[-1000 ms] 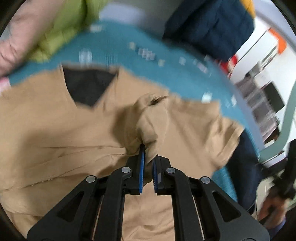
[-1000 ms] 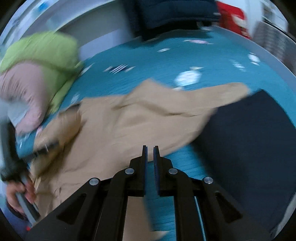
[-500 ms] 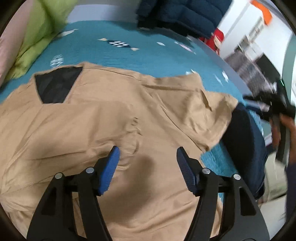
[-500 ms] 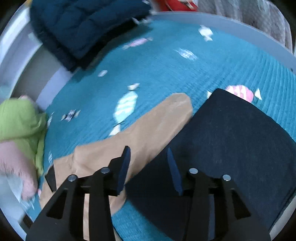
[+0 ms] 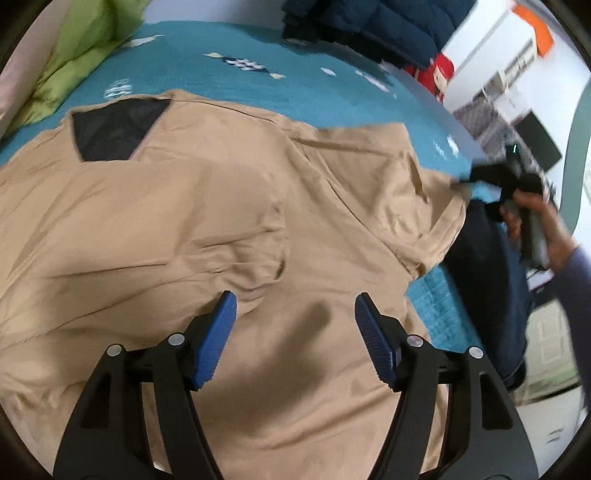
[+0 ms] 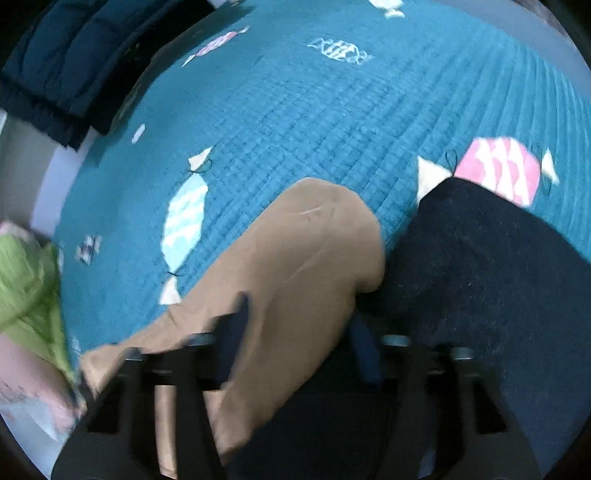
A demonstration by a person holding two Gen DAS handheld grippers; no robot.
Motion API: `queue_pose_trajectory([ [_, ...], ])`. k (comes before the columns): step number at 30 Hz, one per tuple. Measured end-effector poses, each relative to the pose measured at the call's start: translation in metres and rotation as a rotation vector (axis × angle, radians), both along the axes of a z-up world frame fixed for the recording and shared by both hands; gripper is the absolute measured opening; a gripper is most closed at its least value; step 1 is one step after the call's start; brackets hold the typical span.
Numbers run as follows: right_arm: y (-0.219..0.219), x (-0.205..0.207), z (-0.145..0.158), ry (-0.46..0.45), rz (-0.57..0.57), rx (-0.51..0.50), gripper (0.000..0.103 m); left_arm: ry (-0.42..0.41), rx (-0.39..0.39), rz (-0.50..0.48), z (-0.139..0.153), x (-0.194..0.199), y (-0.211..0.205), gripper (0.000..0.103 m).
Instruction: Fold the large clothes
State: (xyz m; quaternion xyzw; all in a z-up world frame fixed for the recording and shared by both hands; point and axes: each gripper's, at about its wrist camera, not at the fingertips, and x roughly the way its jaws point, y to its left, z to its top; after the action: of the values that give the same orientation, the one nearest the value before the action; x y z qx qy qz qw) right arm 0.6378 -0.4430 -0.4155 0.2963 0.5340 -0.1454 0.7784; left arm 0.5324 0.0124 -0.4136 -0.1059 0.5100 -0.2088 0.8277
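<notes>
The tan shirt [image 5: 229, 206] lies spread on the teal quilt [image 6: 314, 110], collar and its dark inner lining [image 5: 114, 133] toward the far side, one sleeve [image 6: 295, 258] stretched out to the right until its cuff end rests against a folded navy garment [image 6: 480, 295]. A second ago the left gripper [image 5: 291, 310] had a bunch of the shirt's front pinched between its blue pads; it has since let go, and now hangs over the chest with its jaws spread wide and nothing between them, the cloth below settled into soft creases. The right gripper [image 6: 299, 325] was closed over the hem area then; it has swung out to the sleeve and parted its jaws, which now straddle the tan fabric (the view is smeared with motion, so whether the pads are touching cloth I cannot say, though they look apart and empty). Taken together, the smoothing of the body seems finished and the work is turning to the sleeve, probably to bring it in across the chest as the first fold. Beyond the shirt, a green and pink pillow [image 6: 26, 280] sits at the left of the bed and a dark puffer jacket [image 5: 369, 22] is heaped at its far edge.
</notes>
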Motion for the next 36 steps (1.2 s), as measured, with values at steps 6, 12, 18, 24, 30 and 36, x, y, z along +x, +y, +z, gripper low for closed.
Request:
queue_pose_trajectory([
  [6, 0.024, -0.03, 0.038, -0.231, 0.012, -0.089, 0.007, -0.035, 0.021, 0.116, 0.024, -0.013, 0.066, 0.072],
  [12, 0.142, -0.064, 0.134, -0.559, 0.238, -0.202, 0.007, -0.038, 0.094, 0.252, 0.037, -0.028, 0.146, 0.074],
  [18, 0.291, -0.099, 0.184, -0.749, 0.515, -0.199, 0.007, -0.026, 0.112, 0.378, 0.043, -0.052, 0.214, 0.075],
  [24, 0.435, -0.116, 0.157, -0.709, 0.755, -0.082, 0.007, -0.029, 0.116, 0.467, 0.045, -0.072, 0.261, 0.075],
  [30, 0.53, -0.12, 0.074, -0.5, 0.876, -0.024, 0.008, -0.004, 0.115, 0.555, 0.037, -0.083, 0.298, 0.076],
  [36, 0.566, -0.113, 0.006, -0.28, 0.92, 0.023, 0.026, 0.007, 0.108, 0.584, 0.033, -0.089, 0.314, 0.076],
])
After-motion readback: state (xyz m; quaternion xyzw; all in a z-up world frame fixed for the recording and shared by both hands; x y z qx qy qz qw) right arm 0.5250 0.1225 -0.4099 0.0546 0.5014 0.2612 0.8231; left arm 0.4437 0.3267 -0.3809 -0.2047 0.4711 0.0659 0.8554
